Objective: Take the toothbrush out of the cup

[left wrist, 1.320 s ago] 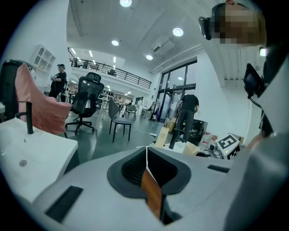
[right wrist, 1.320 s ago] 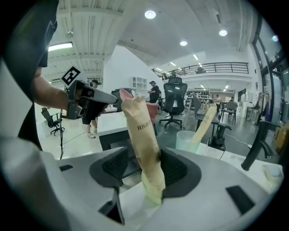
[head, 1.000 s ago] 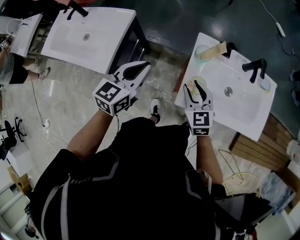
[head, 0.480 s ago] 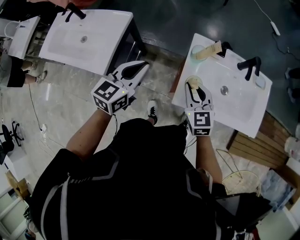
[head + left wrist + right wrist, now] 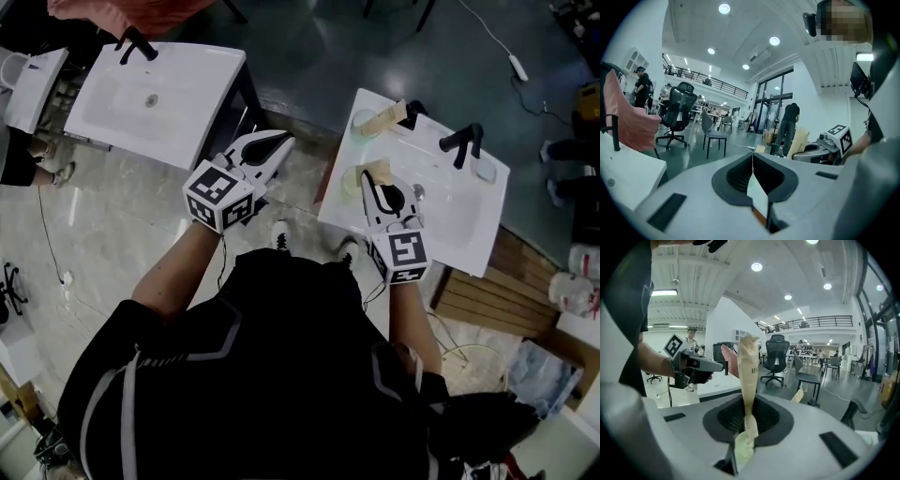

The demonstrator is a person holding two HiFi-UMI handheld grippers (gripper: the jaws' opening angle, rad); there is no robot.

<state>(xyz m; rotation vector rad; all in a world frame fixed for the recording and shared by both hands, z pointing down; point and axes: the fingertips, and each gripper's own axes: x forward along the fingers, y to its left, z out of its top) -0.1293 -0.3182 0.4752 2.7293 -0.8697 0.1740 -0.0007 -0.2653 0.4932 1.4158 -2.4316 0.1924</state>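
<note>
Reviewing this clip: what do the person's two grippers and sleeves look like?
The left gripper and right gripper have white shells with dark inner jaw linings and taper toward the tips. Each carries a white cube printed with black square markers. The person wears a black short-sleeved top with grey stripes.

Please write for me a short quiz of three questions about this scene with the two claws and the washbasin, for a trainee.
1. True or false: the jaws of the left claw stand wide apart.
2. What does the right claw grip? A) the black tap B) the wrapped toothbrush C) nothing
3. Which claw is above the washbasin where the green cup stands?
Key: 1. False: they are together. 2. B: its jaws have just been closing, with the toothbrush between them. 3. The right claw.
</note>
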